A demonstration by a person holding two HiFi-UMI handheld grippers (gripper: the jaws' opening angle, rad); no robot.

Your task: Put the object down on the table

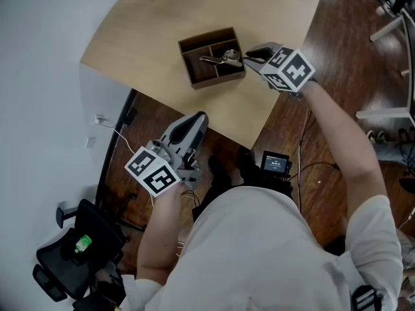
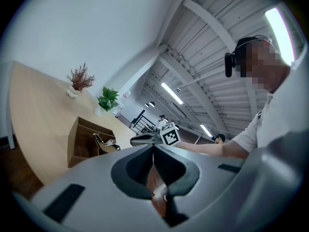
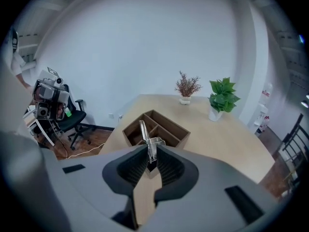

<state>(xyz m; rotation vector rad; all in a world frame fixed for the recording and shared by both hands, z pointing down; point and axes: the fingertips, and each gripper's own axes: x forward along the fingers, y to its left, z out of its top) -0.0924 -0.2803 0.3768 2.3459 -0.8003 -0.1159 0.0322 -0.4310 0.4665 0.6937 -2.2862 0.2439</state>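
A silvery metal tool hangs over the brown wooden compartment box on the light wood table. My right gripper is shut on the tool's near end at the box's right side. In the right gripper view the tool sticks up from between the closed jaws of my right gripper, with the box behind it. My left gripper is shut and holds nothing; it hovers off the table's near edge, above the floor. The left gripper view shows my left gripper, the box and the tool.
A dried plant in a vase and a green potted plant stand at the table's far end. A black office chair sits at the lower left. On the dark floor lie a white cable and a small device.
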